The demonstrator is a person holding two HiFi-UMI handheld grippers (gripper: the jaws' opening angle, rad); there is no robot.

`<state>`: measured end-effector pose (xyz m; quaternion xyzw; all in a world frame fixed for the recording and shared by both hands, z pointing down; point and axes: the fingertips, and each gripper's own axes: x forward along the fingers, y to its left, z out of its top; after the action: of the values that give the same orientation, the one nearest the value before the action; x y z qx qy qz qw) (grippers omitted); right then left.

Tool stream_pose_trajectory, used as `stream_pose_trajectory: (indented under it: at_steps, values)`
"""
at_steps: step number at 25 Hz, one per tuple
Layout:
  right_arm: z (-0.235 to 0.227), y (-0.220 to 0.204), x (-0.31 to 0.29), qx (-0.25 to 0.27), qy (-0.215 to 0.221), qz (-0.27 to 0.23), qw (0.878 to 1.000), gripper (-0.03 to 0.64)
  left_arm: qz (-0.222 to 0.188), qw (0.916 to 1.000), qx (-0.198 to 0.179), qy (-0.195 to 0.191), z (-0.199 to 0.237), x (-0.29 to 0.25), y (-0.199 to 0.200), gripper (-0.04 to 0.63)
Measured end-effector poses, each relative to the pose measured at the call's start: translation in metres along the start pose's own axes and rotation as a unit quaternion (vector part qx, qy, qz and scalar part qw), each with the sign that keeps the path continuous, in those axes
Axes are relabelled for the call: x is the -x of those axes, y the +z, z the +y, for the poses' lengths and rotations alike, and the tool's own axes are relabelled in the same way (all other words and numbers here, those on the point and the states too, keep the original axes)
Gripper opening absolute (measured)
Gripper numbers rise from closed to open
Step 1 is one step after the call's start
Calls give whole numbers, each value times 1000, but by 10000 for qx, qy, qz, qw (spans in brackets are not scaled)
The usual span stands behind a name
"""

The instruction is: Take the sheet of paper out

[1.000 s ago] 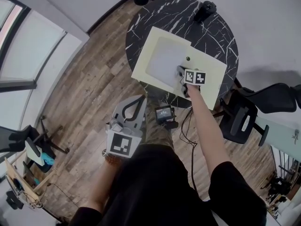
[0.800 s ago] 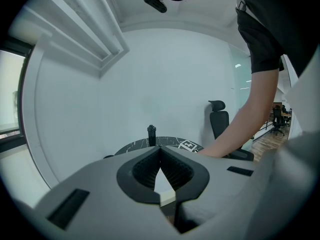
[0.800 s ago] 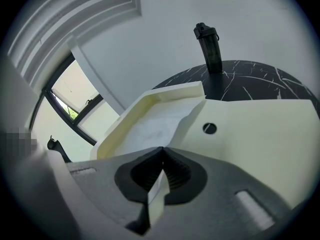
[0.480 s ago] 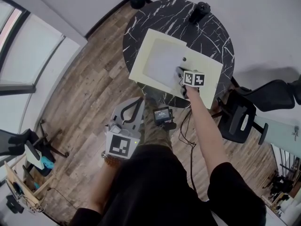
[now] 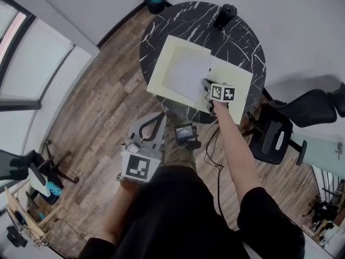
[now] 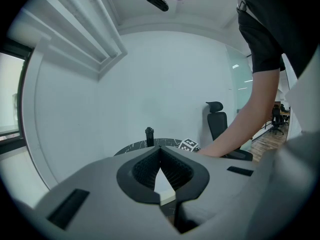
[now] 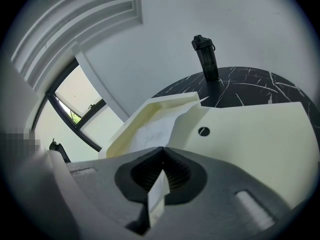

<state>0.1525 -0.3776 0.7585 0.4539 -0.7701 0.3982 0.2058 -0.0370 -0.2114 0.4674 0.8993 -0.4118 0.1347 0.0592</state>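
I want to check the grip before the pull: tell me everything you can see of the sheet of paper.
The sheet of paper is thin and white, lying mostly flat inside the open cream folder on the black marble table. Its near edge curls up where the fingers of the right gripper are shut on it; a strip of it shows edge-on between them.

White paper [image 5: 185, 73], cream folder [image 5: 241, 86], black table [image 5: 237, 39] (white-veined)

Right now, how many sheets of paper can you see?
1: the sheet, pinched in the right claw, partly out of the folder on the table. Others may be hidden inside.
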Motion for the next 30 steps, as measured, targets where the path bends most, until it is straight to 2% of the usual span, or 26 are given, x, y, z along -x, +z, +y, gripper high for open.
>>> stream_pose_trajectory:
  at_steps: [21, 30]
  values:
    - [10, 9, 40, -104, 138, -346, 9993, -5, -252, 9996, -84, -45, -19, 10, 13, -6]
    - [22, 26, 60, -48, 202, -614, 9979, -5, -373, 9993, -67, -19, -21, 17, 20, -6]
